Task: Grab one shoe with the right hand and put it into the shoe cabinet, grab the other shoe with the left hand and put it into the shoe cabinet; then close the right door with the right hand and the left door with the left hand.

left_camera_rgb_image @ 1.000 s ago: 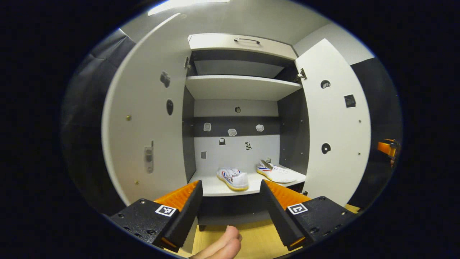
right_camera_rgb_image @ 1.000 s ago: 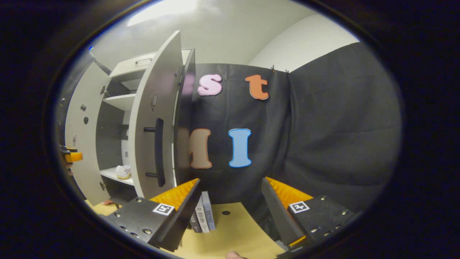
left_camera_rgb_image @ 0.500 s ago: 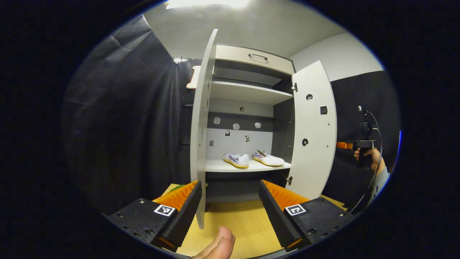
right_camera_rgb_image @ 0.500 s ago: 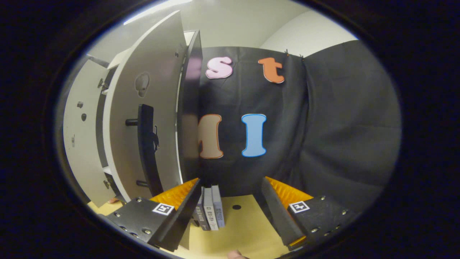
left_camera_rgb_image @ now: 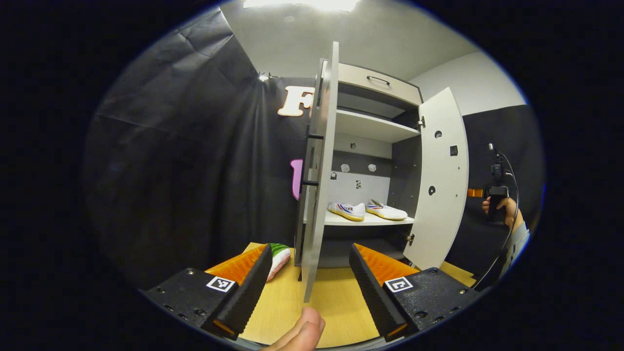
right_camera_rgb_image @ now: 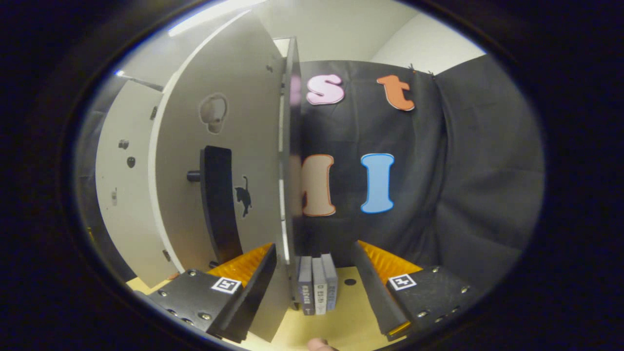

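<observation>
Hovering low over the wooden desk (left_camera_rgb_image: 336, 302), the left tongs (left_camera_rgb_image: 309, 273) gape wide with the left door (left_camera_rgb_image: 319, 195) edge-on between their ribbed fingers, gripping nothing. Right tongs (right_camera_rgb_image: 314, 273) also spread open, level, straddling the right door's (right_camera_rgb_image: 229, 146) smooth edge beside its dark bar handle (right_camera_rgb_image: 219, 204). Both white shoes (left_camera_rgb_image: 347, 211) (left_camera_rgb_image: 387, 210) sit side by side on the cabinet's (left_camera_rgb_image: 375, 87) lower shelf.

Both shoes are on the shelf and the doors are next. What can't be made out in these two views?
- Left gripper view: the left door stands edge-on, so most of its handle is hidden.
- Left gripper view: the far gripper is partly behind the right door; its jaws cannot be judged.
- Right gripper view: the books' spine print is too small.
</observation>
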